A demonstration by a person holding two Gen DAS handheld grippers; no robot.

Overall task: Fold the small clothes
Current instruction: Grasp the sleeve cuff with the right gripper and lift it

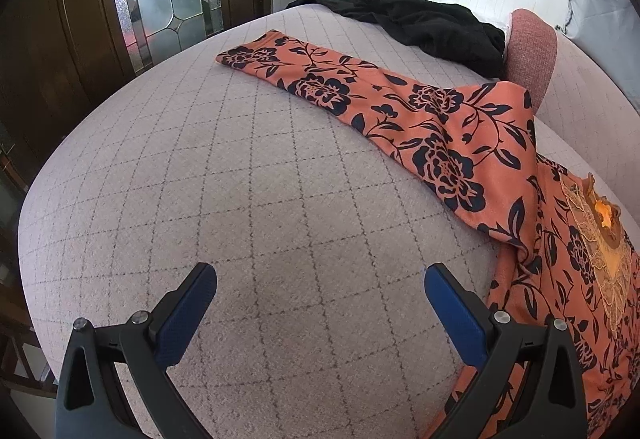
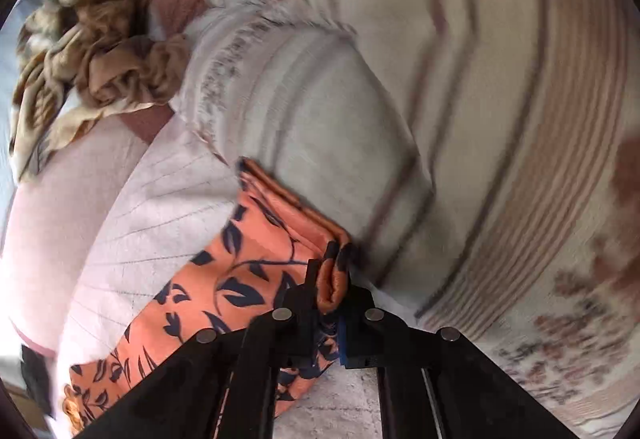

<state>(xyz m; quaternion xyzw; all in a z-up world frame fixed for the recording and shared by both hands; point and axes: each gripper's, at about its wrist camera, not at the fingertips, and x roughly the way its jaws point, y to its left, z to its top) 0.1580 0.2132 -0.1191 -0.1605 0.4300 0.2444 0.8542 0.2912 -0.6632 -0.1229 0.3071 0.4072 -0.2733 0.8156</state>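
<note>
An orange garment with dark navy flowers lies across the quilted bed, one long sleeve stretched toward the far left, its embroidered neckline at the right edge. My left gripper is open and empty, hovering over bare bedding just left of the garment's body. In the right wrist view my right gripper is shut on a bunched fold of the same orange garment, held beside striped cream bedding. The right view is motion-blurred.
A black garment lies crumpled at the far side of the bed. A pink cushion stands beside it. A tan patterned cloth is bunched at upper left of the right view. Striped cream bedding rises close ahead.
</note>
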